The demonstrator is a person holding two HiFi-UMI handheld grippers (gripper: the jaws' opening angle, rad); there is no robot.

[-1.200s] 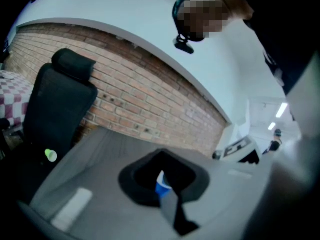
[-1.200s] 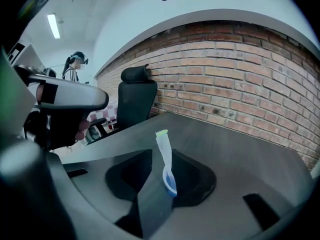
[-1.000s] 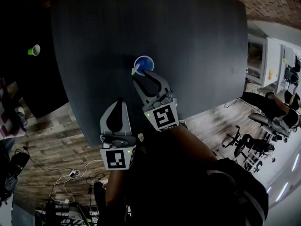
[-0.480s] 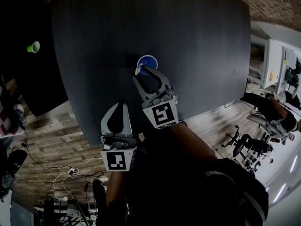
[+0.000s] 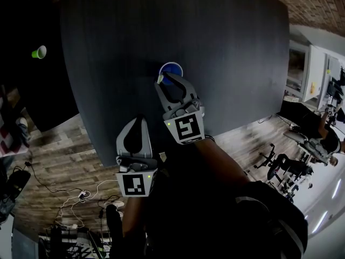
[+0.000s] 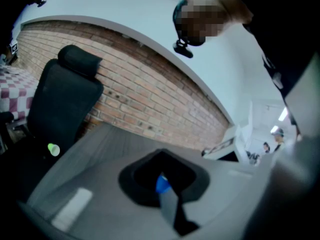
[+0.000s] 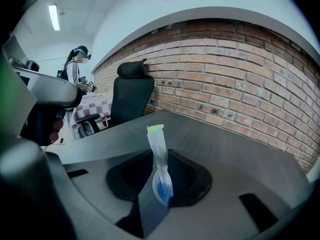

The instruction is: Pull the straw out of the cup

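Blue cup (image 5: 171, 69), green-tipped white straw (image 7: 159, 154), black table (image 5: 232, 42).

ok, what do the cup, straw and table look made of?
Cup: blue, smooth, thin pale rim; likely plastic, possibly coated paper. Straw: whitish, translucent, green tip; plastic, or a wrapper over it. Table: dark matt top with faint grain, maybe laminate.

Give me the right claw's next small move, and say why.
Probably close the right claw the rest of the way onto the straw. The straw stands in the blue cup, between jaws that have just been closing but stand apart, so nothing grips it yet and it can't be pulled out.
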